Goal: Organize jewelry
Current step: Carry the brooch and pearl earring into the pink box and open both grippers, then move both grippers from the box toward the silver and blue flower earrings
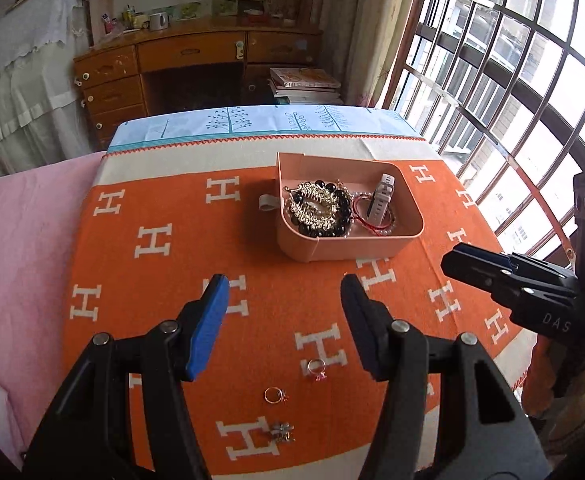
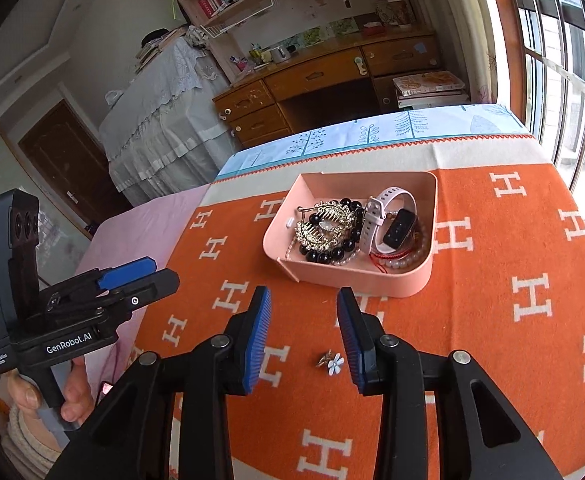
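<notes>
A pink box [image 1: 356, 246] [image 2: 408, 280] sits on the orange H-patterned cloth, holding a gold hair comb [image 1: 316, 204] [image 2: 324, 230], black beads, a red cord, pearl beads and a white-strapped watch [image 1: 380, 200] [image 2: 388, 220]. Loose on the cloth near me lie a ring with a pink stone [image 1: 317, 370], a second ring [image 1: 274, 395] and a flower earring [image 1: 282, 432] [image 2: 331, 361]. My left gripper [image 1: 284, 288] is open and empty above the rings. My right gripper [image 2: 303, 300] is open and empty, just above the flower earring.
The orange cloth [image 1: 164, 280] covers a table beside a barred window [image 1: 512, 80]. A pink sheet [image 1: 16, 264] lies to the left. A wooden desk [image 1: 196, 64] with a book stack [image 1: 304, 84] stands beyond the far edge.
</notes>
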